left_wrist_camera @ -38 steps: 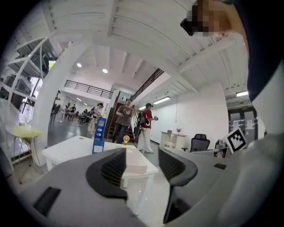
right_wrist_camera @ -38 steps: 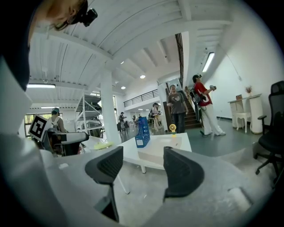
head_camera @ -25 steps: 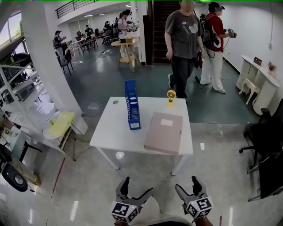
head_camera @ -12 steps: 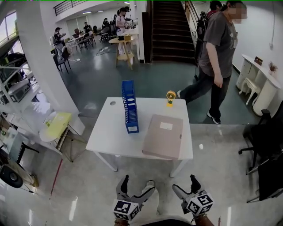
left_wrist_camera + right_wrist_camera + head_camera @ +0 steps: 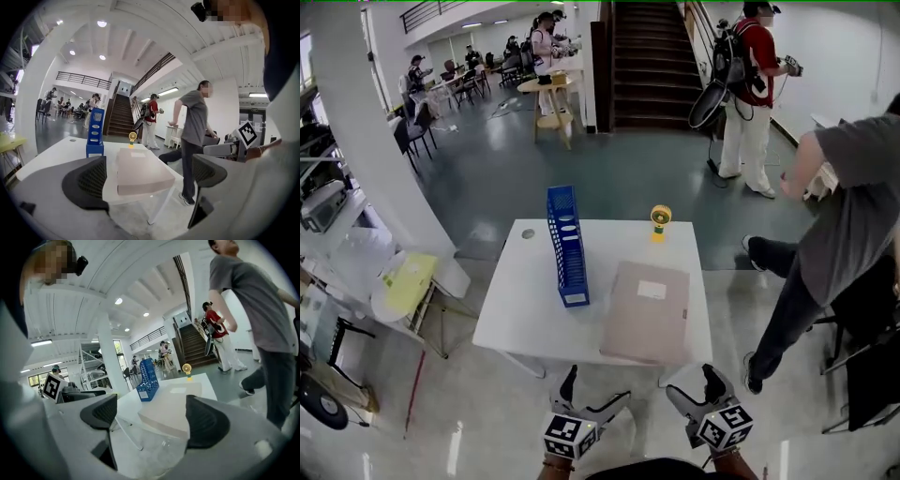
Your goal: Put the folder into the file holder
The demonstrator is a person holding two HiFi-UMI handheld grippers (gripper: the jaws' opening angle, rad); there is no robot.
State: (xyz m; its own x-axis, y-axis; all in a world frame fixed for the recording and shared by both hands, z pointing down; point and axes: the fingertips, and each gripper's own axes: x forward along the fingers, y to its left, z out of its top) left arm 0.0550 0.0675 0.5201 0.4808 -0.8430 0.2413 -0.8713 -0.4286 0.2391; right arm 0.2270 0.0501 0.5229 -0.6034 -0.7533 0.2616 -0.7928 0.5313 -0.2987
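Observation:
A beige box folder (image 5: 647, 311) lies flat on the right half of a white table (image 5: 520, 309). It also shows in the left gripper view (image 5: 140, 171) and the right gripper view (image 5: 171, 411). A blue file holder (image 5: 567, 246) stands upright left of the folder (image 5: 95, 133) (image 5: 148, 380). My left gripper (image 5: 595, 392) and right gripper (image 5: 694, 386) hover side by side just short of the table's near edge. Both point at the folder. The jaws of both have just been opening and stand wide, with nothing between them (image 5: 147, 177) (image 5: 152, 419).
A small yellow fan (image 5: 661, 219) stands at the table's far edge. A person in a grey shirt (image 5: 834, 244) strides past close to the table's right side, near dark office chairs (image 5: 872, 356). Shelving with a yellow item (image 5: 403, 281) lines the left. Another person (image 5: 750, 94) stands by the stairs.
Both grippers and the camera have moved toward the table, which now lies closer. The person in grey has walked from behind the table to its right side.

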